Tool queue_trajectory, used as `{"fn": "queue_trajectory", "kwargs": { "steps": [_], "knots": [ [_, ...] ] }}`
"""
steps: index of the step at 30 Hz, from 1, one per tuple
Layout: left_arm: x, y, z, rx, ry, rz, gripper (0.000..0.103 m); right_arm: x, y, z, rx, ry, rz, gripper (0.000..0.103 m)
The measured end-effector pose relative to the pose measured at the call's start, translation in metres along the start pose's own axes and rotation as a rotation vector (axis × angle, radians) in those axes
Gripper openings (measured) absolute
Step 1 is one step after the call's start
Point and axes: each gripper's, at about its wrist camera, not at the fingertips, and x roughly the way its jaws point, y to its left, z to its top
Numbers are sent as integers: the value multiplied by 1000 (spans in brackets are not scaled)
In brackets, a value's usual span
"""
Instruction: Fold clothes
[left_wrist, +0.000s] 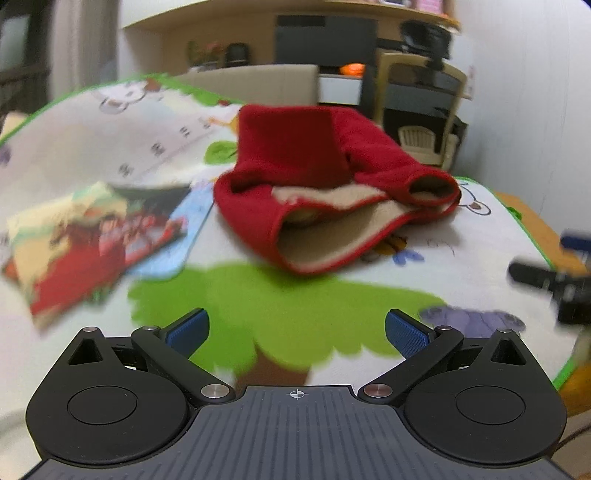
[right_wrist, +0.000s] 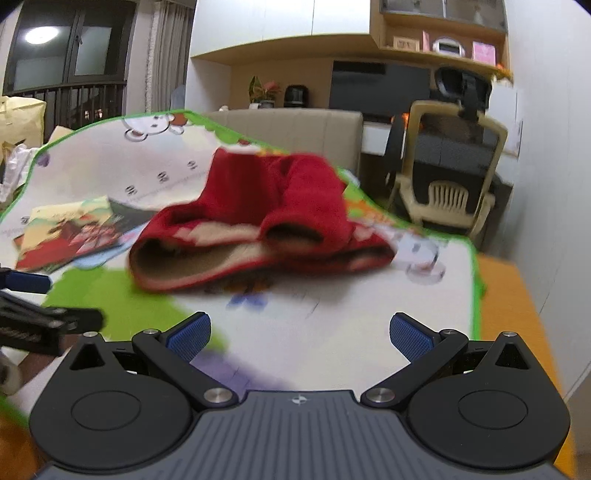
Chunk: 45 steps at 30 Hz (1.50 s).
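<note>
While both grippers hang short of the cloth, neither has hold of anything. Left gripper (left_wrist: 297, 332): jaws spread wide, nothing between the blue pads. Right gripper (right_wrist: 300, 332): same, jaws wide apart and empty.

Red garment (left_wrist: 325, 184) lies crumpled in a loose heap on the cartoon-print mat (left_wrist: 277, 299) that covers the worktop, ahead of both grippers and apart from them. Beige fleece lining shows at the big opening facing the cameras; a small cuff or sleeve mouth (left_wrist: 430, 190) sits toward the right of the heap. A picture book (left_wrist: 92, 240) lies flat on the mat to the left, near the garment but not touching it.

Handling, judged: soft, light, thick-piled; should drape and sag when lifted, not slip much against ribbed pads. Bulky layers may bunch, so a pinch could catch two layers at once.

Where to take hold: the red-bound hem edge of the open mouth, one gripper at each side, to spread it flat first. Both views motion-blurred; seams not readable.
</note>
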Motion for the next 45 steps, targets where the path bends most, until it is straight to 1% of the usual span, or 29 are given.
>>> {"fn": "queue_trajectory", "kwargs": {
  "steps": [3,5,7,12,15,16,18,20,21,22,24,25,27,28,30,31,32,33,34,35,36,37,38,39,40,42,43,45],
  "knots": [
    [17,-3,25,103,-14,14,103,35,-8,26,-41,46,-109,103],
    [32,-7,37,173,-14,26,103,53,-9,34,-52,67,-132,103],
    [51,-8,43,206,9,47,103,67,-8,39,-63,75,-132,103],
    [98,5,50,211,79,110,103,95,-7,44,-111,84,-115,103],
    [115,16,51,237,86,165,103,104,-18,47,-136,81,-123,103],
    [119,22,53,248,74,198,103,107,-28,48,-132,72,-160,103],
    [121,37,56,251,40,242,103,114,-47,50,-125,55,-232,103],
    [123,52,61,222,23,276,103,130,-61,50,-123,79,-262,103],
    [124,57,64,207,17,287,103,138,-64,49,-114,89,-249,103],
    [125,61,66,189,12,287,103,146,-63,49,-105,100,-214,103],
    [127,65,68,170,21,256,103,163,-56,50,-106,136,-141,103],
    [128,66,69,162,27,239,103,176,-46,49,-149,176,-134,103],
    [133,68,66,183,50,219,103,208,-26,47,-288,254,-208,103],
    [136,69,66,206,63,214,103,218,-22,51,-337,234,-236,103],
    [149,73,78,286,75,213,103,242,-25,85,-450,172,-373,103],
    [154,73,95,351,50,240,103,254,-27,103,-504,139,-439,103],
    [154,76,117,402,-8,291,103,245,-35,134,-487,53,-452,103],
    [140,80,143,405,-109,358,103,236,-42,166,-467,-33,-464,103],
    [122,85,171,394,-221,428,103,210,-47,191,-383,-134,-494,103],
    [101,90,189,349,-313,464,103,183,-51,216,-301,-234,-522,103],
    [78,95,205,292,-398,488,103,154,-51,225,-270,-349,-553,103],
    [54,100,212,241,-472,493,103,135,-48,223,-290,-421,-578,103],
    [38,103,211,228,-491,474,103,116,-45,220,-312,-490,-602,103],
    [25,106,207,227,-493,450,103,110,-43,209,-356,-443,-593,103],
    [16,108,196,232,-451,408,103,103,-42,199,-399,-396,-583,103],
    [5,109,163,257,-330,321,103,88,-44,167,-413,-272,-490,103],
    [2,107,142,277,-265,287,103,76,-43,146,-427,-230,-456,103],
    [-5,99,94,359,-159,235,103,53,-37,110,-446,-171,-414,103]
  ]
}}
